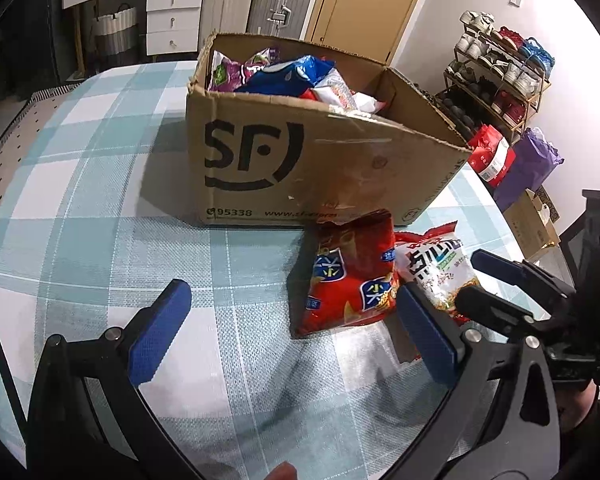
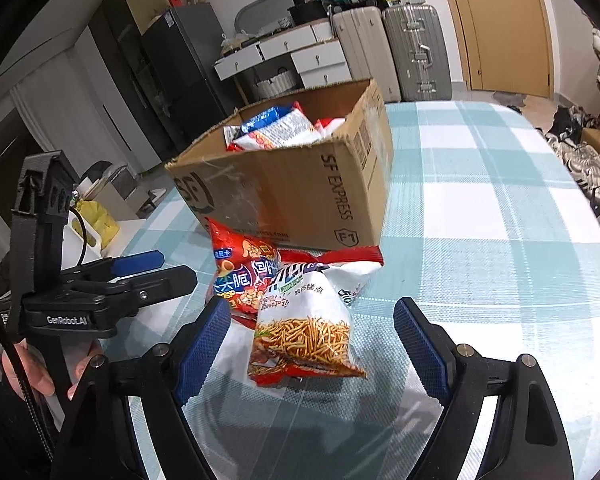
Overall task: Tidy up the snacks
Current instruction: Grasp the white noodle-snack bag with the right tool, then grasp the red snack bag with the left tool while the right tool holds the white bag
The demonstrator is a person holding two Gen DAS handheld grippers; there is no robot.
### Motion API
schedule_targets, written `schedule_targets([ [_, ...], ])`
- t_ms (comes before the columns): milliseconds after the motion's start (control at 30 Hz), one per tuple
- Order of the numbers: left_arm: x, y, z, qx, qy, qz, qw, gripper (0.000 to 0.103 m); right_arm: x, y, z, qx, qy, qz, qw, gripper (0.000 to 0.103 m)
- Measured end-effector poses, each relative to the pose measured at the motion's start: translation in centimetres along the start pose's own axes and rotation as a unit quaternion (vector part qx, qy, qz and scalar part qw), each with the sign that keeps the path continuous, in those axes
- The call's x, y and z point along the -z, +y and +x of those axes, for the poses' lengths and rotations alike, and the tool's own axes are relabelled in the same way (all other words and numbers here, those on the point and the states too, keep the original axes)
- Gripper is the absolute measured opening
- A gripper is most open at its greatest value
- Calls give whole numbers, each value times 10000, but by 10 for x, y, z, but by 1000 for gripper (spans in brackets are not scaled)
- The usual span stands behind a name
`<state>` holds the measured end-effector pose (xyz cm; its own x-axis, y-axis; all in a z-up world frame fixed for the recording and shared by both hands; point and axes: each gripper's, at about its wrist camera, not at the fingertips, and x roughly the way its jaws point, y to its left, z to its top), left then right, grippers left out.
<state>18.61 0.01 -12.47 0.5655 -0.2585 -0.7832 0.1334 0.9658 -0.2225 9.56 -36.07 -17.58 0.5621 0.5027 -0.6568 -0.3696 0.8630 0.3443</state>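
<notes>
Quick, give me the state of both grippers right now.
Left gripper: jaws open, holding nothing, over the tablecloth beside the red snack bag.
Right gripper: jaws open, holding nothing, either side of the noodle snack bag.

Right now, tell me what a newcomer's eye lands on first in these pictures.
The SF Express cardboard box stands open on the checked tablecloth, stuffed with snack packets. In front of it lie a red snack bag and a white fried-noodle snack bag, overlapping. Both the left gripper and right gripper are open.
</notes>
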Motion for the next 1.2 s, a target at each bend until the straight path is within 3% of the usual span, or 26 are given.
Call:
schedule_targets([
  [200,1,11,12,99,88,-63,9999,102,0,-2,19,-52,150,15,9999,82],
  [333,0,17,20,140,128,-101,9998,102,0,-5,33,-234,310,79,9992,59],
  [533,-3,21,27,175,159,-124,9996,102,3,-8,36,-464,284,143,9984,43],
  [1200,2,-3,21,191,198,49,9996,102,7,-15,16,-481,27,317,9983,42],
])
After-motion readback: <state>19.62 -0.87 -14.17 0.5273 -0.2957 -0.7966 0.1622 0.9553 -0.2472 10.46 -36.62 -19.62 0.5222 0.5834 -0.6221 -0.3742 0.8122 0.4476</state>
